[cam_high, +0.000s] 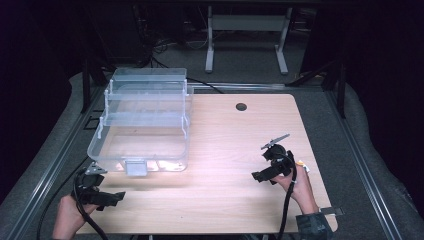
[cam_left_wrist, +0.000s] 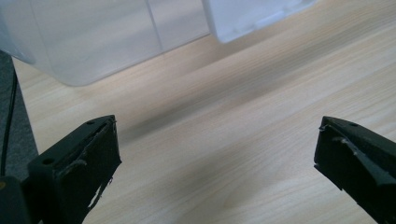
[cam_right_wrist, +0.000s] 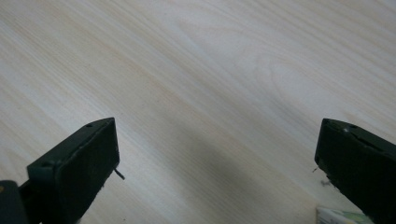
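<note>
A clear plastic storage box with stepped, fold-out tiers (cam_high: 142, 120) stands on the far left part of the pale wood-grain table (cam_high: 225, 145), its lid tiers swung back and its deep lower tub bare. A small white latch tab (cam_high: 135, 167) hangs at the middle of its near wall, facing the person.

The left tool (cam_high: 107, 197) is held low at the table's near left corner, just in front of the box and apart from it, with its black cable looping off the table edge. In the left gripper view its two black jaws stand wide apart over bare wood with nothing between them; the box's clear wall (cam_left_wrist: 93, 42) and the white latch tab (cam_left_wrist: 252, 14) lie ahead of the jaws, out of contact.

The right tool (cam_high: 265, 172) hovers over the near right part of the table, well apart from the box, gripped by the person's right hand (cam_high: 295, 185). In the right gripper view its jaws are likewise spread wide and released, holding nothing, with plain wood grain beneath. A corner of a small white and green packet (cam_right_wrist: 341, 217) peeks in beside the right jaw at the bottom edge; in the high view it shows as a small white object (cam_high: 302, 166) just behind the hand.
</note>
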